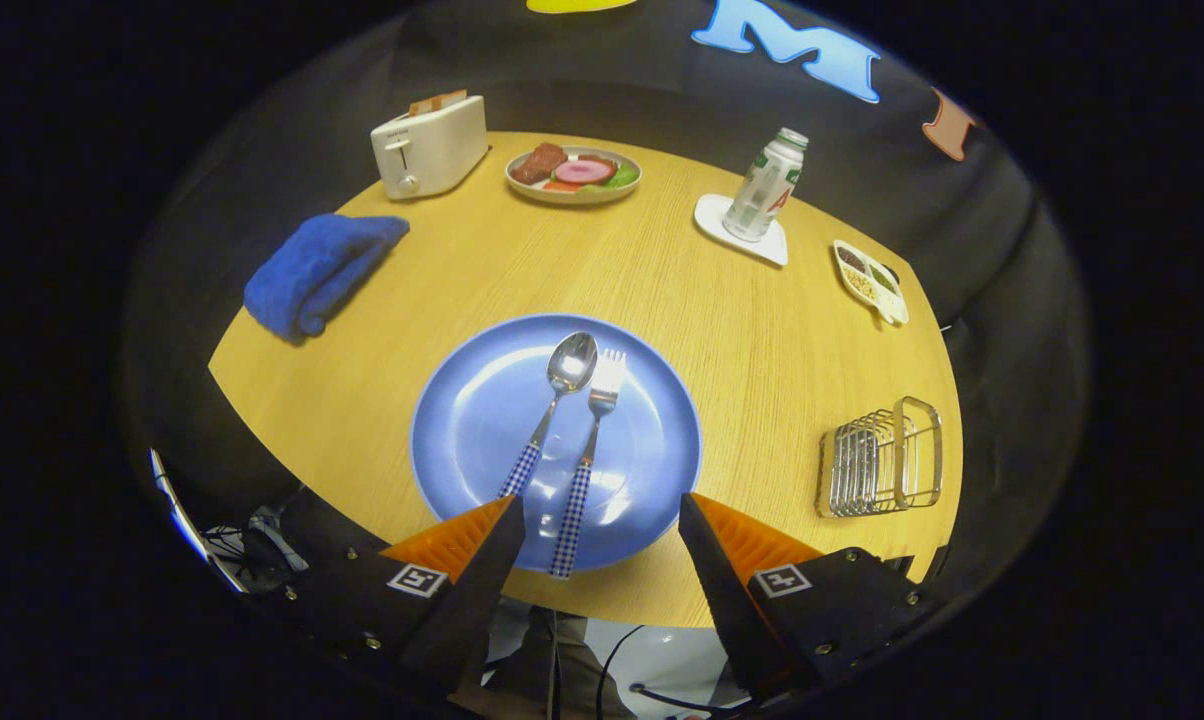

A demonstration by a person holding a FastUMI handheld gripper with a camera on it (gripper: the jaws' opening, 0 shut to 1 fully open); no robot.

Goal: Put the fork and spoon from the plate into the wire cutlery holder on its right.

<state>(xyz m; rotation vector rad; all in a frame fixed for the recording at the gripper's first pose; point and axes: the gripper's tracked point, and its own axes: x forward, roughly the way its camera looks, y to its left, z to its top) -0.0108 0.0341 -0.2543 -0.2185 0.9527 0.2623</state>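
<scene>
I see the round wooden table [662, 300] spread out ahead of me. Nearest on it is the blue plate [462, 420], which holds the spoon [554, 400] and the fork [590, 440] side by side, bowl and tines pointing away from me, their checked handles running back toward my fingers; the fork's handle reaches past the plate's near rim. My gripper [597, 520] hangs over that near rim with its fingers spread wide and nothing between them but the handle ends below. To the plate's right, well apart from it, the wire cutlery holder [882, 460] stands near the table edge with nothing in it that I can make out. At the far left sits a folded blue towel [317, 270], then a white toaster [430, 145] with toast in its slots. Beside that a dish [574, 190] carries meat and vegetables. A can [765, 185] stands on a white coaster [772, 245], and a small divided tray [870, 280] holds seasonings.
</scene>
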